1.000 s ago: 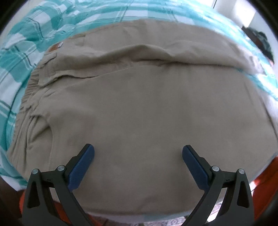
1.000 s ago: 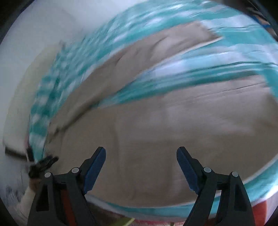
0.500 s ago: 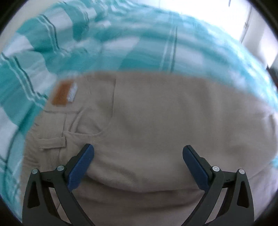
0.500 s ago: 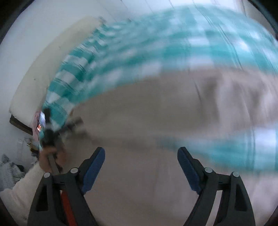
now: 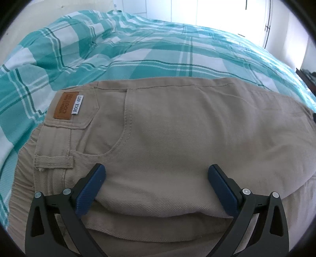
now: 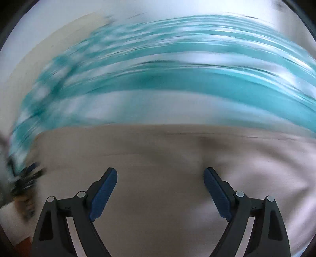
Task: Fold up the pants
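Note:
Beige pants (image 5: 177,138) lie doubled over on a teal-and-white checked bed cover (image 5: 138,49). Their waistband, a brown leather label (image 5: 64,105) and a belt loop (image 5: 53,159) show at the left. My left gripper (image 5: 156,167) stands open, low over the hip area. A rounded fold edge of the cloth runs between its blue pads (image 5: 90,189). The right wrist view is smeared by motion. There my right gripper (image 6: 160,170) hangs over the pants (image 6: 158,150), its jaws wide but closing, with nothing pinched between them.
The checked cover (image 6: 158,79) stretches beyond the pants to a pale wall. A bright window or door area (image 5: 227,13) lies past the bed. At the left edge of the right wrist view, a blurred hand with the other gripper (image 6: 21,183) shows.
The left view has slid from the broad leg cloth to the waistband corner with the label, then steadied. The right view has swung across the bed and stays blurred.

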A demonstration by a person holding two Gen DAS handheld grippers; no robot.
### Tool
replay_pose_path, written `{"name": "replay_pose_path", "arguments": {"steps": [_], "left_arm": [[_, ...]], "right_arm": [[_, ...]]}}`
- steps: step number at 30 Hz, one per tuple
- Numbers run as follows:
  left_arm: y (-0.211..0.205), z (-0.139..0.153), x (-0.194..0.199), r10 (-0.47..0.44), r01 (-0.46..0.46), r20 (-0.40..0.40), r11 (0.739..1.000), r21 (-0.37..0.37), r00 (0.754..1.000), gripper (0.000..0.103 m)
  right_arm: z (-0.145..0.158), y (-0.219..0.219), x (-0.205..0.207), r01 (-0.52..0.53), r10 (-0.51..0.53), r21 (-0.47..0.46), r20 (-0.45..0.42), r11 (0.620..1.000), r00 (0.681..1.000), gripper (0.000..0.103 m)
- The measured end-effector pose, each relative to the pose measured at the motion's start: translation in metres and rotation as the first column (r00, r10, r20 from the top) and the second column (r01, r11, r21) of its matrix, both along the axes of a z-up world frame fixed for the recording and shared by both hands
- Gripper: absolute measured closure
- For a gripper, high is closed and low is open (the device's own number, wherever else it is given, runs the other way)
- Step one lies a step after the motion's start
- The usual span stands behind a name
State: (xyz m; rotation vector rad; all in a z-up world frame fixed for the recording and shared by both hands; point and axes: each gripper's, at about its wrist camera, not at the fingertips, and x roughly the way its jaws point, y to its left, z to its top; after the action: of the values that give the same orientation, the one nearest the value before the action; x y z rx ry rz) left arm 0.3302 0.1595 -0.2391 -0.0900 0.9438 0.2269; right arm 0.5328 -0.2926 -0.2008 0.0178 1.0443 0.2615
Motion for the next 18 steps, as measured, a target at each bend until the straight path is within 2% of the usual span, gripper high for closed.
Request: {"name": "replay_pose_path", "arguments": {"steps": [2, 3, 4, 5, 8, 10, 13, 15, 17, 18], "left_arm": [[-0.001, -0.001, 0.001, 0.003, -0.003, 0.003, 1.0, 0.01, 1.0, 0.001], [-0.001, -0.001, 0.001, 0.004, -0.004, 0.006, 1.0, 0.012, 1.0, 0.001], [-0.002, -0.002, 0.001, 0.005, -0.005, 0.009, 1.0, 0.014, 1.0, 0.001], [-0.002, -0.002, 0.0, 0.005, -0.005, 0.01, 1.0, 0.015, 1.0, 0.001], [-0.002, -0.002, 0.0, 0.007, -0.008, 0.015, 1.0, 0.018, 1.0, 0.001], [-0.002, -0.002, 0.001, 0.008, -0.008, 0.016, 1.0, 0.019, 1.0, 0.001], [-0.002, -0.003, 0.0, 0.008, -0.008, 0.016, 1.0, 0.018, 1.0, 0.001], [-0.002, -0.003, 0.0, 0.008, -0.008, 0.018, 1.0, 0.017, 1.0, 0.001], [-0.001, -0.003, 0.001, 0.009, -0.009, 0.02, 1.0, 0.016, 1.0, 0.001], [-0.001, -0.003, 0.001, 0.009, -0.01, 0.02, 1.0, 0.016, 1.0, 0.001]], "right_arm": [[0.009, -0.091, 0.001, 0.169, -0.171, 0.059, 0.024, 0.984, 0.985, 0.03], [0.015, -0.12, -0.001, 0.239, -0.241, 0.065, 0.036, 0.969, 0.97, 0.041], [0.022, -0.155, -0.006, 0.341, -0.342, 0.037, 0.051, 0.939, 0.938, 0.04], [0.029, -0.193, -0.012, 0.475, -0.471, -0.062, 0.066, 0.878, 0.879, 0.04], [0.049, -0.247, -0.025, 0.606, -0.596, -0.136, 0.108, 0.784, 0.795, 0.032], [0.056, -0.259, -0.028, 0.601, -0.59, -0.124, 0.117, 0.79, 0.799, 0.032], [0.054, -0.26, -0.021, 0.542, -0.536, -0.106, 0.082, 0.834, 0.84, 0.032], [0.047, -0.244, -0.012, 0.503, -0.498, -0.122, 0.071, 0.856, 0.864, 0.033], [0.042, -0.232, -0.008, 0.481, -0.477, -0.129, 0.063, 0.867, 0.877, 0.053], [0.041, -0.226, -0.009, 0.476, -0.471, -0.146, 0.068, 0.867, 0.879, 0.077]]}}
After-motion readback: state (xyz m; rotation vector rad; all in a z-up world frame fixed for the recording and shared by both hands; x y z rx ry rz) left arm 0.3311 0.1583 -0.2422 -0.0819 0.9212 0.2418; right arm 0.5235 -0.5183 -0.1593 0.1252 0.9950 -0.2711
